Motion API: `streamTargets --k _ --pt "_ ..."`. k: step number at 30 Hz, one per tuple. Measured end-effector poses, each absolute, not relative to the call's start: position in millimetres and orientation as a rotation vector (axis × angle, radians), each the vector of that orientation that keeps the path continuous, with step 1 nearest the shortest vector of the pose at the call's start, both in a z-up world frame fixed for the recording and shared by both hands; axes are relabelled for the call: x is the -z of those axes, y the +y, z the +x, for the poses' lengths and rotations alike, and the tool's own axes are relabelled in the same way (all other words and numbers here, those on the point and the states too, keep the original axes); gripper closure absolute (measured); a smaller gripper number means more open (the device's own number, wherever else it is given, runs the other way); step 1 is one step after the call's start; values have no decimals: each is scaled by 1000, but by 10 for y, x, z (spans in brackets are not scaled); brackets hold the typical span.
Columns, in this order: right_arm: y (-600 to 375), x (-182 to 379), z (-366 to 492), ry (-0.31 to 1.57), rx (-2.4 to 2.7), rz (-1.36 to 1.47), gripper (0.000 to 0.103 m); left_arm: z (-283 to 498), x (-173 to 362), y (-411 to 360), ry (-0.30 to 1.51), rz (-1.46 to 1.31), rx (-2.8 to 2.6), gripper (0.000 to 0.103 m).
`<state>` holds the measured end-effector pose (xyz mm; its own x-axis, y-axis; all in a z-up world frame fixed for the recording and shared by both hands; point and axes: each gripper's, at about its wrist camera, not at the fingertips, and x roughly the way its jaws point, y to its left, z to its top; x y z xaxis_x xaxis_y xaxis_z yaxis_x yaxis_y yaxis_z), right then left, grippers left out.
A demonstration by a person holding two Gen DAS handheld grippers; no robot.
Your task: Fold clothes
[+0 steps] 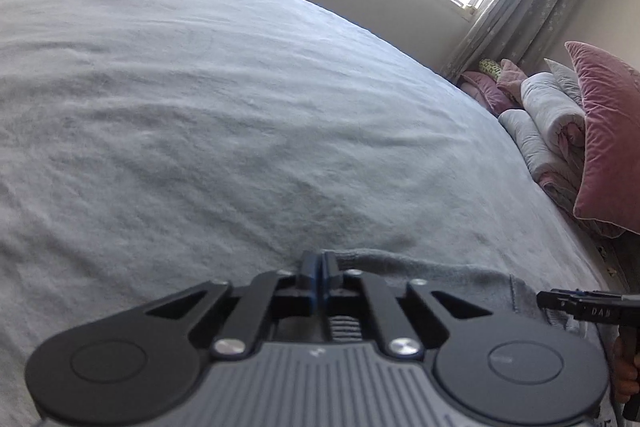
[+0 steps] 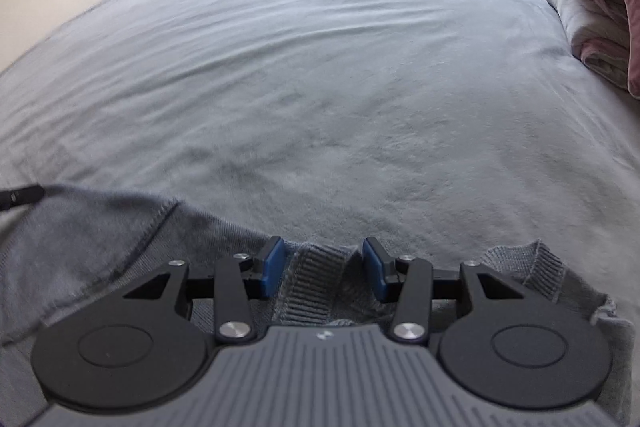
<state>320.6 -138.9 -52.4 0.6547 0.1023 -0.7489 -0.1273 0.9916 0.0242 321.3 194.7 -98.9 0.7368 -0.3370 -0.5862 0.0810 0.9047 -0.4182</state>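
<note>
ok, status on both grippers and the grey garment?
Left gripper shut at grey garment edge. Right gripper open, ribbed cuff between pads, unclamped. Bed ahead unobstructed.

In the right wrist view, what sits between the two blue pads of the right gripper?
The ribbed cuff of the grey sweater lies in the gap of the right gripper; the pads stand apart and do not press it.

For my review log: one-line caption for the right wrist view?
Right tool open over a grey garment's ribbed edge on the bed.
</note>
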Motion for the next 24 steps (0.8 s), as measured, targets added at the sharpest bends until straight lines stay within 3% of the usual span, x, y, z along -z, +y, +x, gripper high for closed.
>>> streamTargets --k 2,12,16,18,20,22,24 --pt "-1373 531 3183 834 -157 -33 95 3197 987 1949 699 -382 231 103" --pt "-1053 261 3454 642 -56 -188 96 2979 769 1855 448 -181 -3 103" --pt "-957 566 3580 700 -29 -244 95 3149 897 2044 584 -332 77 103" --pt "-935 699 3565 707 -10 -261 91 3194 928 2143 618 -410 110 103" --pt "-962 676 3540 697 -4 -247 86 3203 925 2205 638 -478 150 93" --pt "-1029 607 3533 702 -9 -214 70 3204 933 2207 644 -514 186 74" --pt "-1136 522 3492 685 -15 -183 56 3183 936 2119 632 -489 199 71"
